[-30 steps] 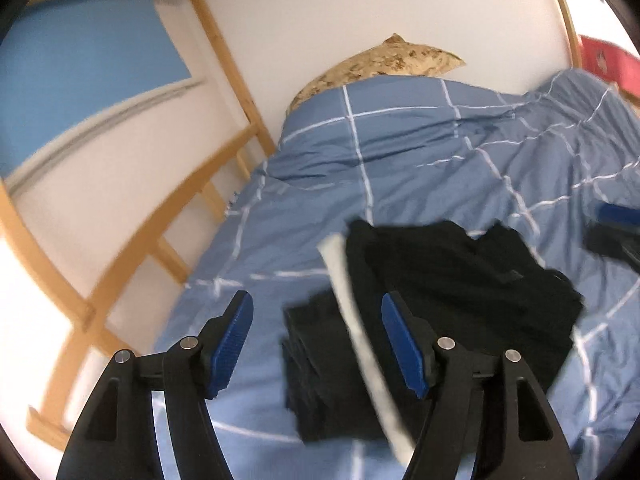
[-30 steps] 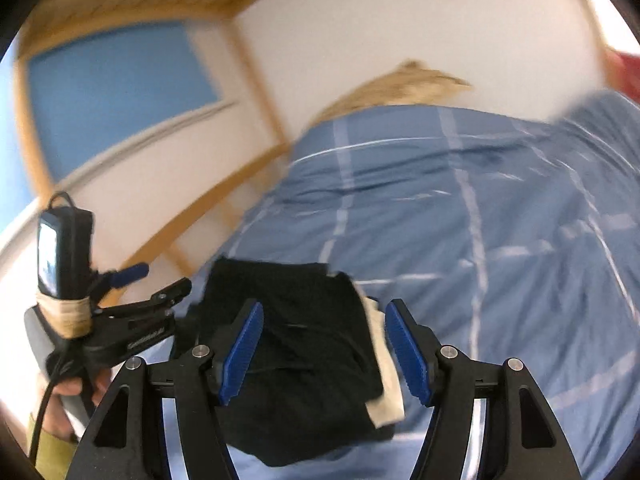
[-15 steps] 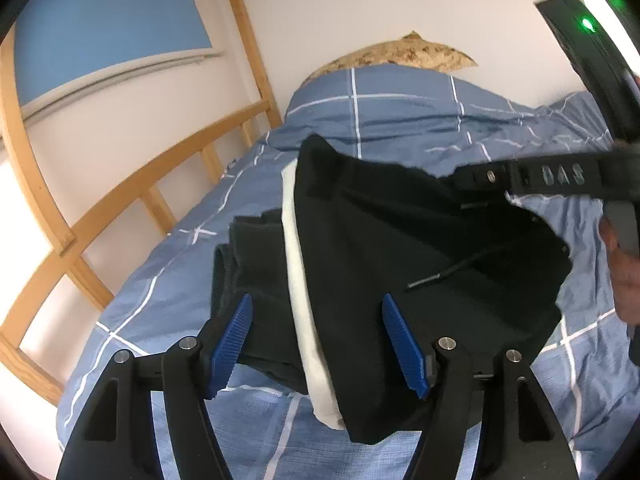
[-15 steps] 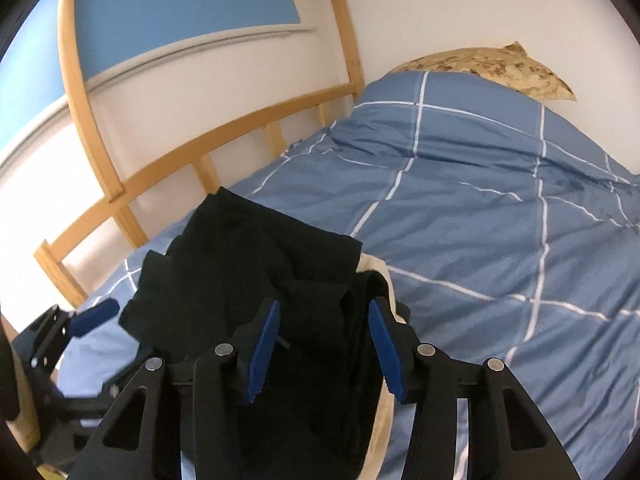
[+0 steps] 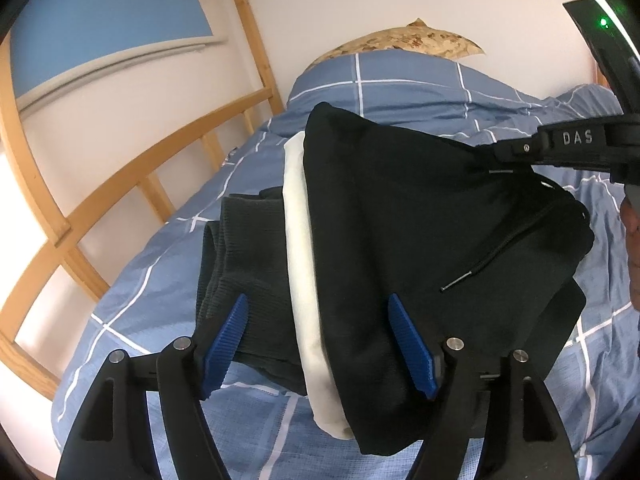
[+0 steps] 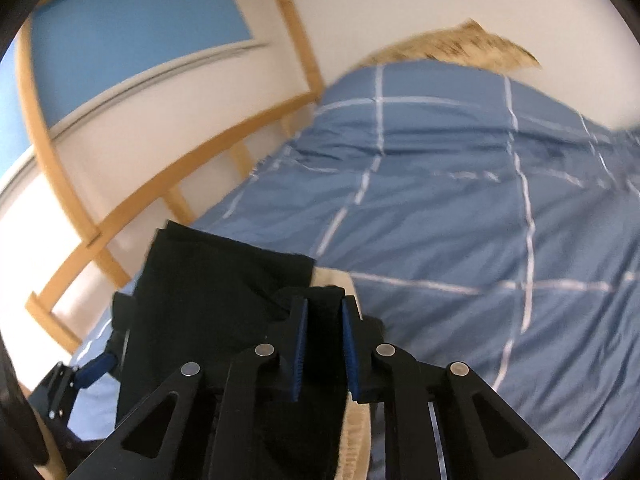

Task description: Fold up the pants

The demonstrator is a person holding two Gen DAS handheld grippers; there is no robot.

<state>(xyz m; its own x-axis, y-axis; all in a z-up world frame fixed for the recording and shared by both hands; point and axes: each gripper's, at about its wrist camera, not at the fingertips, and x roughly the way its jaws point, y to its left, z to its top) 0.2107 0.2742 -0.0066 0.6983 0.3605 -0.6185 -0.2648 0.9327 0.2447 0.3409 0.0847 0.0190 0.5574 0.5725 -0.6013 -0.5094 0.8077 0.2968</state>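
Observation:
Black pants point(image 5: 420, 220) with a white side stripe point(image 5: 304, 264) and a drawstring lie partly folded on the blue checked duvet point(image 5: 400, 80). My left gripper point(image 5: 320, 344) is open, its blue pads spread on either side of the pants' near edge. My right gripper point(image 6: 324, 344) is shut on a fold of the black pants point(image 6: 224, 272). The right gripper also shows in the left wrist view point(image 5: 568, 144), at the pants' far right edge.
A wooden bed rail point(image 5: 120, 184) runs along the left side of the bed by the white wall. A tan patterned pillow point(image 5: 404, 40) lies at the head of the bed. The blue duvet point(image 6: 480, 208) stretches to the right.
My right gripper has closed on the pants' fabric. Both grippers have moved closer to the pants.

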